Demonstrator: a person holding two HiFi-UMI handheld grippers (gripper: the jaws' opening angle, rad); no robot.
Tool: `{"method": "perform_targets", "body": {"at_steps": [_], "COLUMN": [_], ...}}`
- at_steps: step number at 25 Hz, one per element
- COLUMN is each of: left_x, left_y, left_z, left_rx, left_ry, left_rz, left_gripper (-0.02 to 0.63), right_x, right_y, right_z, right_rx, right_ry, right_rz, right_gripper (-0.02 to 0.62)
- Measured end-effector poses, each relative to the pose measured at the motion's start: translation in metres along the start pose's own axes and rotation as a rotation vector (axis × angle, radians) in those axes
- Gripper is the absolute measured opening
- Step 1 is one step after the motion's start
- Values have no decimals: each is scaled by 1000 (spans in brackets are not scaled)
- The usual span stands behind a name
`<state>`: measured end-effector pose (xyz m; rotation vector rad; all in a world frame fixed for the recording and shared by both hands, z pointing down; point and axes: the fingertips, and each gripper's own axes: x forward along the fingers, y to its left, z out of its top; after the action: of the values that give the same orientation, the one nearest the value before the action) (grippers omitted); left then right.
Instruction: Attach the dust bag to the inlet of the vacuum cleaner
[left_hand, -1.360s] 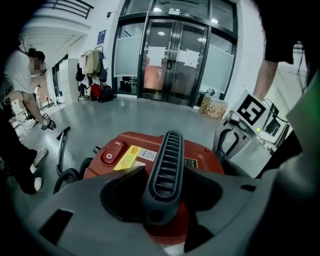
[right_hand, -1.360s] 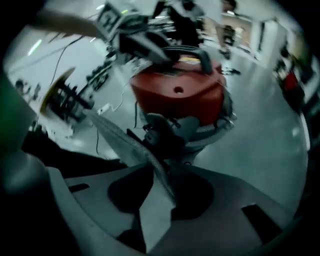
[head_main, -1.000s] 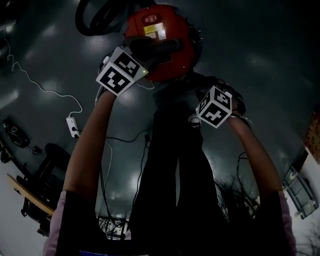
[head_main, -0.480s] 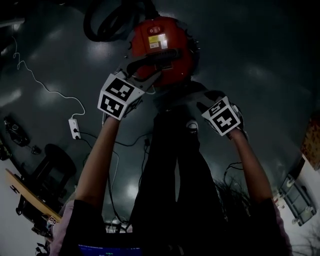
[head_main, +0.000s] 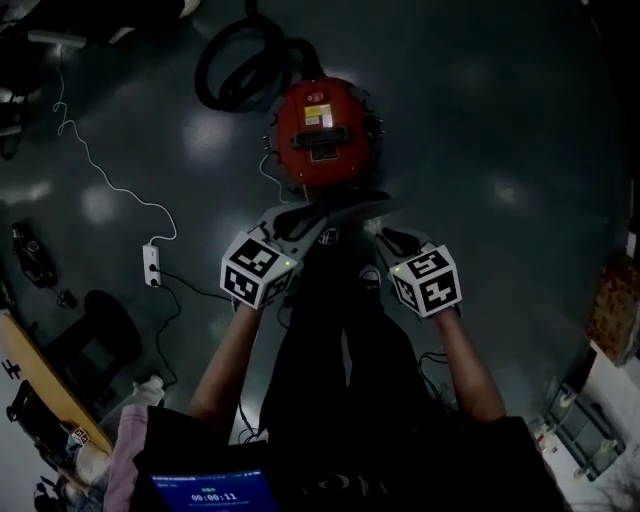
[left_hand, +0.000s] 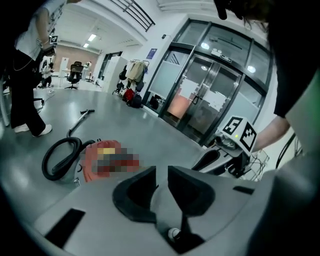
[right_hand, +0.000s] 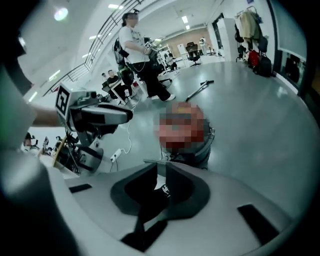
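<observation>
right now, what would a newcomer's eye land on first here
The red vacuum cleaner stands out on the dark floor at the top centre of the head view, with its black hose coiled behind it. Nearer the person, the left gripper and right gripper hang side by side with marker cubes on top. Their jaws are closing with nothing between them.

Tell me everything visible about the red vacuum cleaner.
The vacuum cleaner is a round canister with a red top that bears a yellow label and a dark handle, with clips round its rim. It stands upright on the grey floor, top in place. Its black hose coils behind it. Nothing else touches it.
</observation>
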<state>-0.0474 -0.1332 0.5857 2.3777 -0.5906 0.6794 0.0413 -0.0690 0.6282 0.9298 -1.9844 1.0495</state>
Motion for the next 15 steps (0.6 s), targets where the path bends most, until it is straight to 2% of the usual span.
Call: {"method": "perform_targets", "body": {"at_steps": [3,5,12,15], "left_x": [-26,-42,-89,-111], "left_y": [-38,-63,-170,-218], "left_z": [9,15,23,11], "left_rx": [-24,-25,-25,-48], "left_ry": [-6,-8,-52,-70], "left_rz": [31,55,79,102], "left_gripper": [24,8,5,5], "right_x": [-35,-58,-143,-174], "right_y": [30,49,88,98], "right_z": [-8,-14,-35,-48], "right_rx": [41,47,64,39], "right_ry": [-27,-44,-126,-143], "right_rz": [17,32,48,44], "right_gripper": [48,41,41,41]}}
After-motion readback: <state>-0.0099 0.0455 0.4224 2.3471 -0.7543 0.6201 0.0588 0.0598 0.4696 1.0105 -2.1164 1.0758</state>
